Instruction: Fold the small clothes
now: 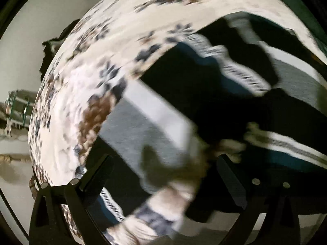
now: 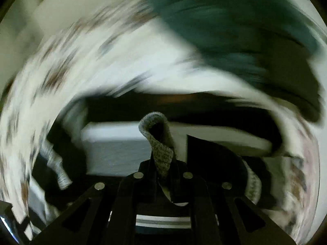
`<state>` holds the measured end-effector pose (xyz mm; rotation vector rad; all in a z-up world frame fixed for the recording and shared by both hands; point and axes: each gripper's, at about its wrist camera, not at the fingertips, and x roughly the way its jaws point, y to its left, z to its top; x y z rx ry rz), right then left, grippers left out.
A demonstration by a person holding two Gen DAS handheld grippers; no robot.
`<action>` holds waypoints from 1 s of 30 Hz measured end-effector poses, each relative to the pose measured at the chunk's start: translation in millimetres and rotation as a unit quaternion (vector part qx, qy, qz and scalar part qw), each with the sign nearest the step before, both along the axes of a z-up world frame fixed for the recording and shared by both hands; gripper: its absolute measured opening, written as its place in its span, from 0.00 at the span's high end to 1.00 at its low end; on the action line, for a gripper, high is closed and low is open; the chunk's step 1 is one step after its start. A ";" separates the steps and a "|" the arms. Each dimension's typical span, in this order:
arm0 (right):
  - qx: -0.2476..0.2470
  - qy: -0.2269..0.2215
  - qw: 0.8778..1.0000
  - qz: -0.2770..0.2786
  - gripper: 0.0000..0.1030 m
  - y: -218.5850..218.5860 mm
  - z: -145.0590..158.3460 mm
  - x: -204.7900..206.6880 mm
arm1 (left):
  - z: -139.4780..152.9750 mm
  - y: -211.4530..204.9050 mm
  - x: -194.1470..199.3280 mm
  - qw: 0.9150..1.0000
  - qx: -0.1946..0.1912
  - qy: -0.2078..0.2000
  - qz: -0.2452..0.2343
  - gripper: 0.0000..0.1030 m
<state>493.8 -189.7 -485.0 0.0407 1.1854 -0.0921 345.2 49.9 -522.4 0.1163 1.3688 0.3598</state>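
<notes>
A small knit garment (image 1: 155, 122) with black, grey and white blocks and patterned white trim lies on a floral bedsheet (image 1: 106, 47). My left gripper (image 1: 163, 173) is open above the garment, its black fingers (image 1: 96, 175) spread wide; a blurred light piece of cloth shows between them. My right gripper (image 2: 162, 163) is shut on a grey knit edge (image 2: 159, 143) of the garment (image 2: 116, 149), which loops up out of the fingers. Both views are motion-blurred.
The floral bedsheet (image 2: 61, 77) fills most of both views. A teal cloth or pillow (image 2: 235, 30) lies at the far right in the right wrist view. A pale floor and a small metal-framed rack (image 1: 18, 108) show left of the bed.
</notes>
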 end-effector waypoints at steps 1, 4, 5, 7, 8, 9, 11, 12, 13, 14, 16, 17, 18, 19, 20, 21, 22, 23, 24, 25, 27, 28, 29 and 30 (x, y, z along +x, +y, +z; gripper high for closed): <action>-0.005 0.015 0.999 0.039 0.93 45.3 -11.5 5.7 | -2.5 10.3 -0.9 1.000 0.004 0.001 0.005 0.00; -0.012 0.028 0.992 0.123 0.93 131.5 -26.9 -0.7 | -7.5 33.6 -2.5 1.000 0.016 0.002 0.011 0.00; -0.012 0.035 0.989 0.144 0.93 155.9 -33.5 -6.2 | -7.8 37.3 -2.4 1.000 0.017 0.003 0.013 0.00; -0.018 0.050 0.984 0.167 0.93 186.7 -46.3 -13.8 | -10.2 49.2 -1.0 1.000 0.016 0.007 0.017 0.00; -0.022 0.066 0.981 0.179 0.93 193.8 -54.7 -18.6 | -10.3 53.6 0.4 1.000 0.016 0.007 0.017 0.00; -0.018 0.084 0.980 0.182 0.92 191.5 -60.9 -22.4 | -9.1 56.0 1.4 1.000 0.016 0.005 0.017 0.00; 0.027 0.104 0.979 0.174 0.92 178.2 -63.5 -24.4 | -4.5 60.6 4.2 1.000 0.013 -0.002 0.015 0.00; 0.060 0.113 0.978 0.166 0.88 165.7 -61.2 -25.7 | -2.0 60.5 5.7 1.000 0.013 -0.006 0.013 0.00; 0.100 0.123 0.976 0.152 0.74 147.5 -58.3 -29.2 | 0.7 60.1 7.1 1.000 0.012 -0.009 0.011 0.00; 0.147 0.127 0.973 0.124 0.64 120.6 -53.0 -36.2 | 4.3 59.2 9.7 1.000 0.009 -0.014 0.008 0.00; 0.208 0.108 0.971 0.055 0.48 61.0 -40.7 -53.3 | 10.5 55.2 15.3 1.000 0.003 -0.023 0.004 0.00; 0.219 0.099 0.970 0.026 0.47 36.3 -36.1 -60.0 | 14.8 51.3 19.7 1.000 -0.001 -0.029 0.000 0.00; 0.226 0.089 0.970 -0.016 0.47 3.8 -31.9 -73.9 | 17.0 50.2 23.0 0.999 -0.004 -0.033 -0.003 0.00; 0.229 0.083 0.969 -0.051 0.47 -23.4 -29.3 -80.9 | 20.8 45.0 28.7 0.999 -0.009 -0.040 -0.007 0.00; 0.232 0.078 0.966 -0.085 0.47 -46.9 -28.9 -92.5 | 23.4 39.0 35.5 0.999 -0.016 -0.045 -0.012 0.00; 0.234 0.076 0.962 -0.122 0.47 -71.4 -29.2 -104.3 | 24.6 35.5 39.7 0.999 -0.021 -0.047 -0.014 0.00; 0.237 0.074 0.957 -0.150 0.47 -90.7 -30.0 -108.3 | 25.5 28.1 47.5 0.998 -0.029 -0.053 -0.019 0.00; 0.243 0.071 0.950 -0.181 0.47 -114.7 -32.0 -116.4 | 25.4 22.2 53.4 0.998 -0.034 -0.055 -0.024 0.00; 0.244 0.069 0.946 -0.201 0.47 -128.7 -34.6 -123.2 | 24.6 15.2 60.5 0.997 -0.039 -0.056 -0.029 0.00; 0.242 0.067 0.943 -0.217 0.47 -146.1 -36.7 -127.5 | 22.4 4.3 70.3 0.996 -0.048 -0.058 -0.037 0.00; 0.232 0.063 0.942 -0.235 0.47 -164.4 -43.7 -134.3 | 17.5 -11.6 80.3 0.996 -0.046 -0.064 -0.052 0.00; 0.223 0.063 0.944 -0.233 0.47 -173.1 -46.2 -128.1 | 11.6 -21.2 87.3 0.995 -0.034 -0.065 -0.063 0.00; 0.205 0.061 0.950 -0.229 0.47 -176.1 -49.2 -126.8 | -0.9 -32.9 96.5 0.995 -0.007 -0.059 -0.080 0.00; 0.163 0.064 0.959 -0.224 0.47 -179.5 -53.3 -124.6 | -7.2 -37.0 100.9 0.995 0.009 -0.055 -0.088 0.00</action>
